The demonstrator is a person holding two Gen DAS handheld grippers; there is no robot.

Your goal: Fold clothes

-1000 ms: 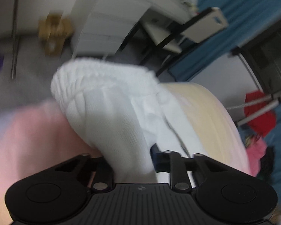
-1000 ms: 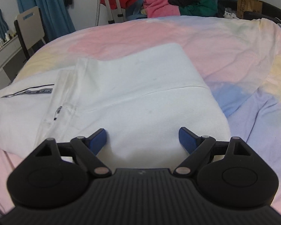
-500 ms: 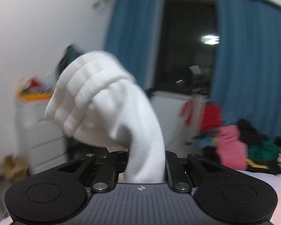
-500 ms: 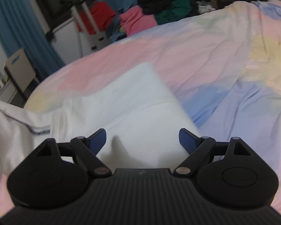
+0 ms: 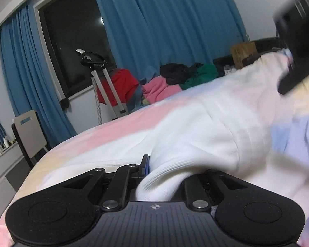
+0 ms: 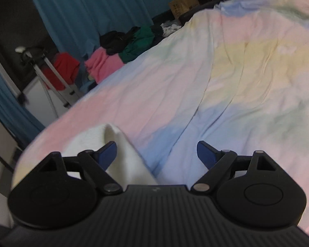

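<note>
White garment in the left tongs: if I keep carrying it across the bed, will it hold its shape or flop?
Probably flop: the white garment bunches where the left tongs pinch it and trails limply over the bedspread. The thick ribbed knit looks bulky, so it may drag. It seems unlikely to slip, since a wad fills the jaws.

Counted: two grippers, left gripper (image 5: 154,177) and right gripper (image 6: 156,152); one white garment (image 5: 206,135); one bedspread (image 6: 226,78); one cardboard box (image 5: 244,53); one chair (image 5: 29,133).

Ahead of the claw we see blue curtains (image 5: 164,26) | dark window (image 5: 72,39) | pastel bedsheet (image 6: 226,86) beneath | cardboard box (image 5: 244,53) far right | chair (image 5: 29,133) left
</note>
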